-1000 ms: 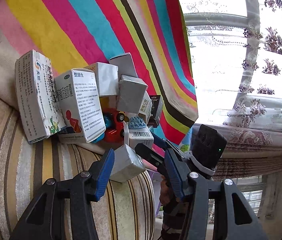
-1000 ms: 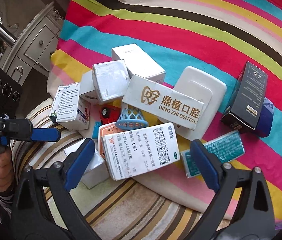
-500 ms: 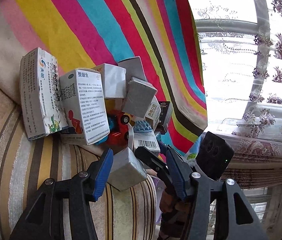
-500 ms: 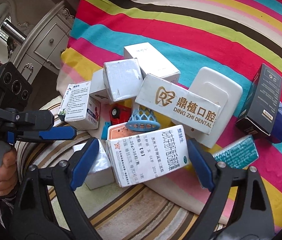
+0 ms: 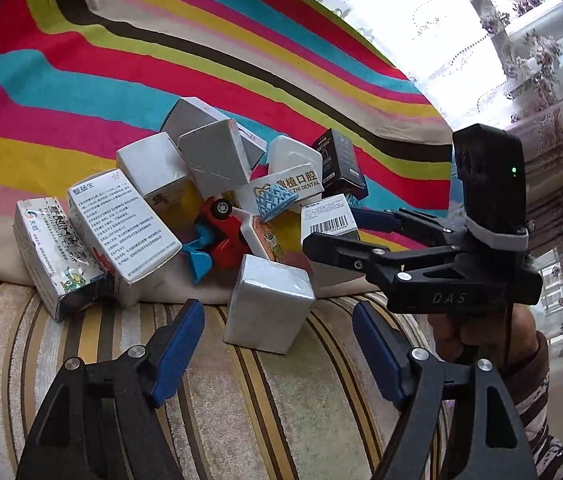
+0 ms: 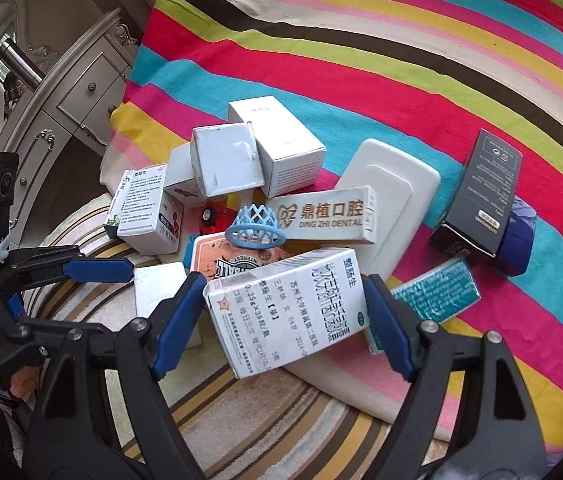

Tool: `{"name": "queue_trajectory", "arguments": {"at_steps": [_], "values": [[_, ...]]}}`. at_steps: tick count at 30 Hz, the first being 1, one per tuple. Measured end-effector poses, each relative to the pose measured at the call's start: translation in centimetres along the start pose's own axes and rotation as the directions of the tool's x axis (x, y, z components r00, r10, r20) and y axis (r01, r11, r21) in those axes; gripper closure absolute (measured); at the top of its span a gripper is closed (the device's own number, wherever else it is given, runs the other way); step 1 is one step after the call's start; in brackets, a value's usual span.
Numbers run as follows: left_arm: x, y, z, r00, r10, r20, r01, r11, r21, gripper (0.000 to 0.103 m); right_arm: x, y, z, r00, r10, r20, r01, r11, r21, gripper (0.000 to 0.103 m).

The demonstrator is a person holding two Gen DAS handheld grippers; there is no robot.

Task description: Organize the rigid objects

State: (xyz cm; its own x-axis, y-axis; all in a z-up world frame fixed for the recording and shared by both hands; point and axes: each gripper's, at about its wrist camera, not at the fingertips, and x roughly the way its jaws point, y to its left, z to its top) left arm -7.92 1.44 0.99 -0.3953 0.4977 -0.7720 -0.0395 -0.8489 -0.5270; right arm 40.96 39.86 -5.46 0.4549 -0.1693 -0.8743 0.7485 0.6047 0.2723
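Cardboard medicine box (image 6: 287, 312), rectangular and printed, sits touching both pads of the spread right claw (image 6: 285, 320); left claw (image 5: 277, 356) gapes.

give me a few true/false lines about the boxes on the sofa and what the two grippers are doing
1. The right gripper has its fingers on either side of the white medicine box with vertical Chinese print. True.
2. The left gripper is clamped on the plain white box. False: its jaws are open, and the box sits just beyond the fingertips.
3. A light blue lattice ring sits on top of the pile next to the DING ZHI DENTAL box. True.
4. The black box lies on the striped sofa arm. False: it rests on the rainbow-striped blanket, off to the right of the pile.
5. The toy car in the pile is green. False: it is red.
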Motion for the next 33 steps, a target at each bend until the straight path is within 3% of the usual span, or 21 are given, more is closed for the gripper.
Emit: {"name": "queue_trajectory", "arguments": {"at_steps": [5, 14, 17, 20, 24, 30, 33], "values": [[1.4, -0.5, 0.2, 0.997, 0.074, -0.015, -0.073, 0.995, 0.062, 0.026, -1.7, -0.4, -0.4, 0.998, -0.048, 0.033, 0.047, 0.999, 0.008, 0.021], [1.6, 0.0, 0.4, 0.997, 0.082, -0.012, -0.081, 0.994, 0.071, 0.027, -5.7, -1.2, -2.8, 0.989, -0.105, 0.108, 0.096, 0.992, 0.087, 0.021], [0.9, 0.2, 0.5, 0.998, 0.069, -0.002, -0.069, 0.997, 0.027, 0.027, -6.4, -1.6, -3.8, 0.988, -0.107, 0.116, 0.095, 0.99, 0.106, 0.021], [-0.5, 0.4, 1.7, 0.998, 0.028, 0.057, -0.027, 0.999, -0.016, 0.027, -6.9, -2.0, -5.0, 0.987, -0.111, 0.12, 0.096, 0.988, 0.124, 0.021], [-1.3, 1.2, 5.4, 0.987, 0.071, 0.144, -0.066, 0.997, -0.038, 0.027, -7.9, -2.7, -6.8, 0.981, -0.139, 0.132, 0.118, 0.98, 0.158, 0.021], [1.7, 3.7, 9.7, 0.991, 0.127, 0.04, -0.121, 0.986, -0.112, 0.027, -10.8, -4.6, -11.5, 0.97, -0.2, 0.14, 0.16, 0.953, 0.258, 0.021], [2.6, 3.5, 10.5, 0.989, 0.145, 0.028, -0.142, 0.986, -0.091, 0.029, -12.6, -6.2, -14.7, 0.961, -0.244, 0.128, 0.192, 0.927, 0.323, 0.021]]}}
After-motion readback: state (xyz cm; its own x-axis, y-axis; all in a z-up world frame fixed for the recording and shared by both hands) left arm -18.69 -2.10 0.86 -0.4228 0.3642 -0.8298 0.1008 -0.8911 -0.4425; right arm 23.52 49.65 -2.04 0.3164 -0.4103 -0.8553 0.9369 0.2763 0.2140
